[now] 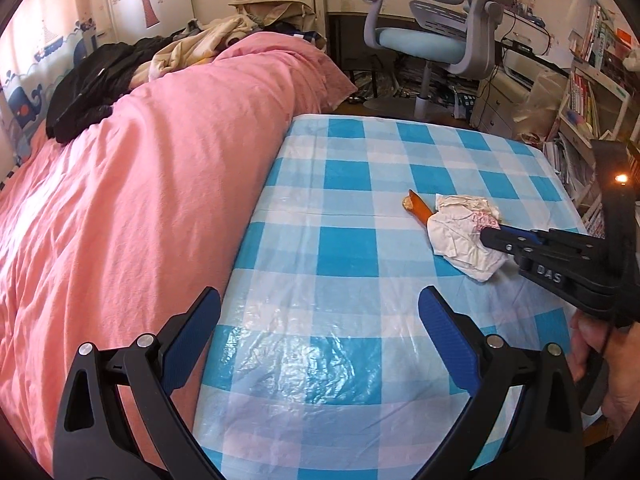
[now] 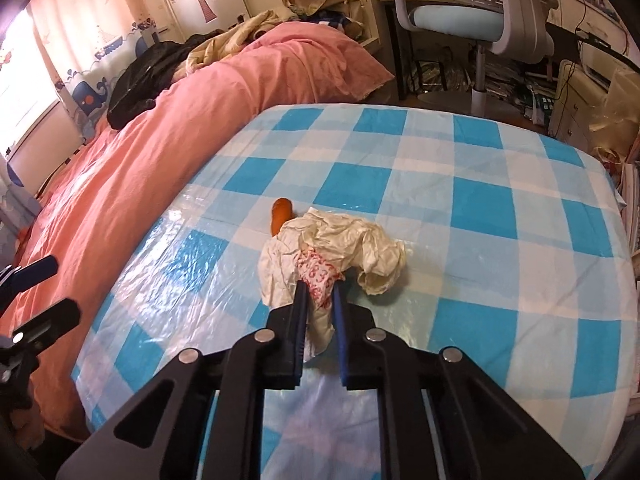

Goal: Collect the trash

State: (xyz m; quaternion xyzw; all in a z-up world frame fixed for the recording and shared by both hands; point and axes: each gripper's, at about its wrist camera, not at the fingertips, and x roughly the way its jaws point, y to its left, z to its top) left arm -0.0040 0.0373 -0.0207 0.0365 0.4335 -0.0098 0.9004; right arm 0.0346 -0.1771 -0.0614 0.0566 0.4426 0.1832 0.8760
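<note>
Right claw (image 2: 319, 286) pinches crumpled wrapper (image 2: 332, 248) on table (image 2: 480, 208).

The counter (image 2: 500, 216) wears a glossy plastic sheet in blue and white checks, finely wrinkled and throwing bright glare at lower left of the right wrist view. On it the wrapper (image 2: 340, 256) is crumpled paper, matt cream-white with red print. The sausage (image 2: 281, 216) end poking from it looks smooth and slightly shiny, orange-brown. The right gripper (image 2: 320, 296) is matt black plastic with round bright metal pins; its pads (image 2: 338, 320) are blue and finely ribbed, like those on the left gripper (image 1: 320, 344). The quilt (image 1: 140, 184) at left is soft matt pink cloth, creased. The chair (image 1: 440, 20), upper right, has smooth grey plastic and a pale blue cloth seat.
</note>
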